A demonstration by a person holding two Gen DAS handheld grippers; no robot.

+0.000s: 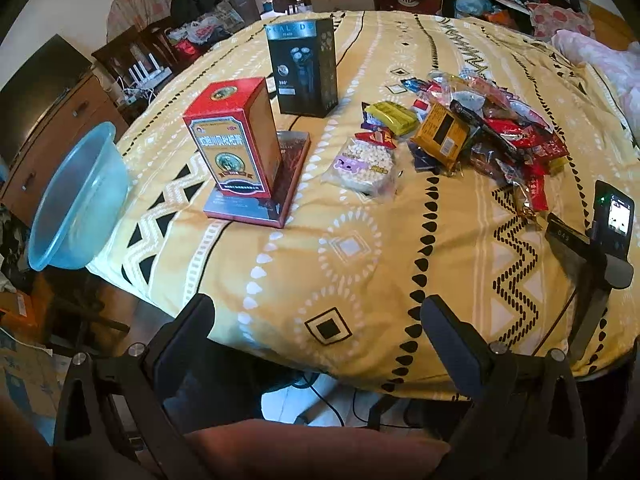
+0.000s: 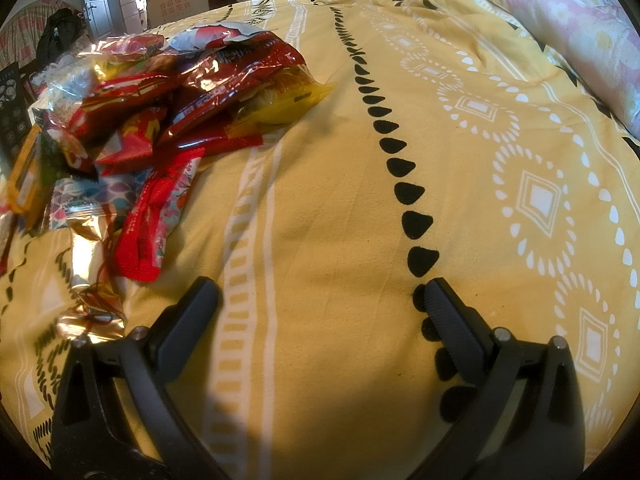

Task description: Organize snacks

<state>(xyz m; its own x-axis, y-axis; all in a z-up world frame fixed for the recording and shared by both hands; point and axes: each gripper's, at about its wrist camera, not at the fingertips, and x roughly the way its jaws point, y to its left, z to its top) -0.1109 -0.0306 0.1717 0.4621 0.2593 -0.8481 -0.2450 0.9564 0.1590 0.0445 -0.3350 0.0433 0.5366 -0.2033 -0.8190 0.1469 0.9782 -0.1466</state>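
While both tools, left tool (image 1: 316,312) and right tool (image 2: 320,296), gape empty, the snack packets (image 2: 168,92) look light, crinkly and slippery; pinch a sealed edge.

Black box (image 1: 306,68): "360°"; other txt illegible.

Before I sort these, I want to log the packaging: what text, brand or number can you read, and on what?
"360°" on the black box; its top brand line is too blurred to spell.
Red box: Chinese label, too blurred to read.
Cardboard carton: Chinese print, not legible.
Screen on the right tool: too small to read.
Snack wrappers: glare and creases, nothing readable.
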